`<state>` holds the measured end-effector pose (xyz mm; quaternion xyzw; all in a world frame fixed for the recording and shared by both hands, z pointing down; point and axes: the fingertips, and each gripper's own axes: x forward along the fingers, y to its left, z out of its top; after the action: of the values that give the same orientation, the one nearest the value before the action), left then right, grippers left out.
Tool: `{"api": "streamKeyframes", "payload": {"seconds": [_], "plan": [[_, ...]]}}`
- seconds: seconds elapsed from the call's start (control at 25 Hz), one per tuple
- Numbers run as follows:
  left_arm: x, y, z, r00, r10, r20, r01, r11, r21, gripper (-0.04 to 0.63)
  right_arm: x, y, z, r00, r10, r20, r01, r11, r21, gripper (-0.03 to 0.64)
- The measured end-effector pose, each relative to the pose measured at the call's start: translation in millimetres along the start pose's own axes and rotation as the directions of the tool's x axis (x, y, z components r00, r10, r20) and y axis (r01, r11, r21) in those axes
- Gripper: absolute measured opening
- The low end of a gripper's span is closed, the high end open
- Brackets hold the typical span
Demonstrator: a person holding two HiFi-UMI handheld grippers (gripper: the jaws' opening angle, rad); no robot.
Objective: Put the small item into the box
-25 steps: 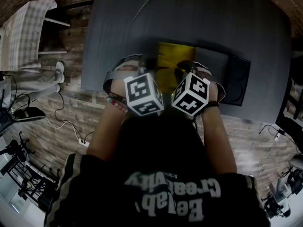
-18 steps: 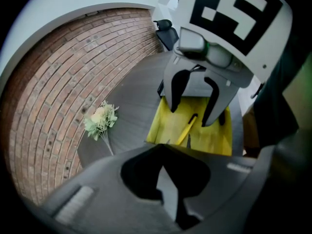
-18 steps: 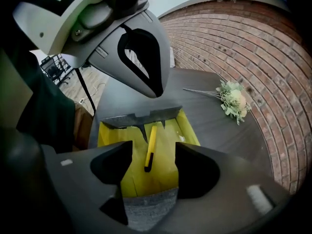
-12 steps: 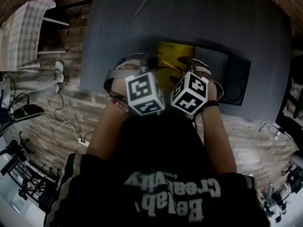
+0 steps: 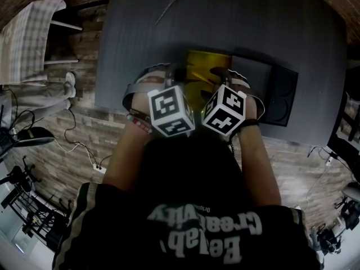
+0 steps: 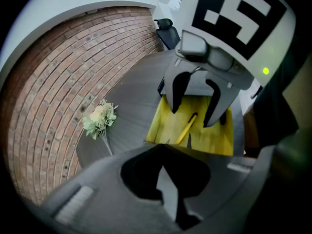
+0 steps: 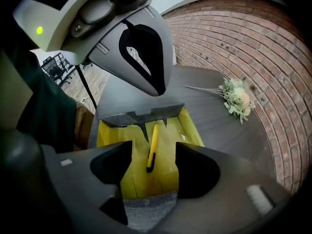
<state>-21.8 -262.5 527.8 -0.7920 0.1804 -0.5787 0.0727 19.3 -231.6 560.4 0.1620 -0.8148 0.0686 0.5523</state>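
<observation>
On the dark grey bench (image 5: 140,38), an open box with yellow lining (image 5: 197,61) sits before the person. Both grippers point steeply down over its near end. The left gripper (image 6: 163,150) has its jaws together. The right gripper (image 7: 153,145) has jaws that have just opened wide and grip nothing. Below them, on the lining, lies a slim yellow item (image 6: 187,128), its long axis along the box and its black end towards the person.

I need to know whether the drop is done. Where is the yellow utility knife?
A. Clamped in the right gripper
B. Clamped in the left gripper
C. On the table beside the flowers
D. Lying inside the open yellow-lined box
D: the yellow utility knife lies flat on the yellow lining of the box, while the jaws of the right gripper, which have just been opening, stand apart above it, gripping nothing.
</observation>
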Motion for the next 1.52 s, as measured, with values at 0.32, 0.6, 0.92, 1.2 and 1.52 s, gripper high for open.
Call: {"api": "streamKeyframes", "payload": {"seconds": [0.32,0.6,0.92,1.2,1.52], "plan": [[-0.9,1.4,1.8,1.0,0.004,0.0,-0.004,1.0,0.003,0.003,-2.6,-2.4,-0.9,1.0,-0.021,-0.001,0.021,1.0,0.006,0.224],[-0.1,-2.4,2.9,1.0,-0.005,-0.003,0.005,1.0,0.002,0.003,-11.5,-3.9,1.9,1.0,-0.023,0.017,0.023,0.999,0.036,0.006],[-4.8,2.5,6.9,1.0,0.014,-0.001,-0.014,1.0,0.005,0.004,-15.4,-8.0,1.0,0.999,-0.045,0.024,0.044,0.999,0.014,0.006],[-16.2,6.1,13.2,0.999,0.041,0.008,-0.041,0.999,-0.008,0.003,-28.1,-11.4,6.3,0.996,-0.068,0.065,0.067,0.997,0.03,0.006],[-33.9,6.2,20.8,0.996,0.085,0.013,-0.084,0.996,-0.008,0.003,-47.4,-11.4,11.4,0.99,-0.105,0.097,0.104,0.994,0.014,0.006]]}}
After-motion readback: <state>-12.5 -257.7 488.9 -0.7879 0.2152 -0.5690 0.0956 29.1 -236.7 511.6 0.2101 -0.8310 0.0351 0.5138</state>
